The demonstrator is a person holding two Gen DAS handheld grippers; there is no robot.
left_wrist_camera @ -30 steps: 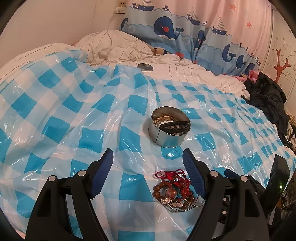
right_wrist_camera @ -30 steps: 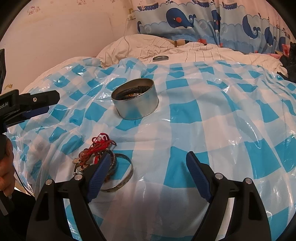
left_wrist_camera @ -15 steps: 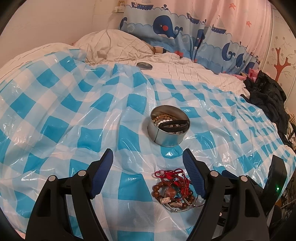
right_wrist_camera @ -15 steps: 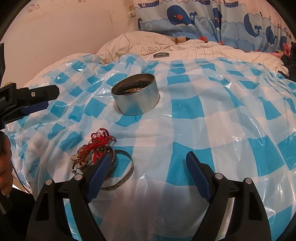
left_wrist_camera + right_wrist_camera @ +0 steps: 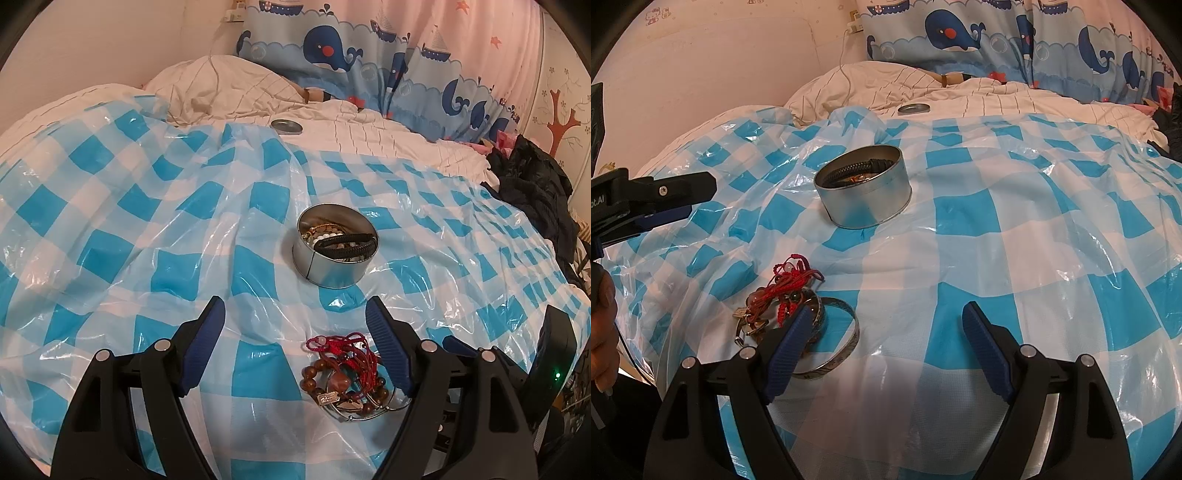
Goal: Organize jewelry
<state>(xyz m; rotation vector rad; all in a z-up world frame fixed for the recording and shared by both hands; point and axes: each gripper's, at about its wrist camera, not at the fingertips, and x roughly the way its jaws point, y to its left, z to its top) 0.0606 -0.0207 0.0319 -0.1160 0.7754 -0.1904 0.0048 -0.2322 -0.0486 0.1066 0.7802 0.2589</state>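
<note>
A round silver tin point(image 5: 334, 245) stands on the blue-and-white checked plastic sheet point(image 5: 110, 206), with a black coiled band and bead bracelets inside. Nearer me lies a pile of jewelry point(image 5: 347, 373): red cords, brown wooden beads and wire bangles. My left gripper point(image 5: 294, 306) is open, and the pile sits by its right finger without being gripped. In the right wrist view the tin point(image 5: 864, 195) is ahead. The pile point(image 5: 783, 295) and a silver bangle point(image 5: 834, 332) lie beside the left finger of my open right gripper point(image 5: 886, 314).
The tin's lid point(image 5: 286, 126) rests on the white quilt beyond the sheet. A dark heap of clothes point(image 5: 532, 192) lies at the right edge. A whale-print curtain point(image 5: 960, 33) hangs behind. The left gripper point(image 5: 657, 199) and a hand point(image 5: 602, 325) show at the left.
</note>
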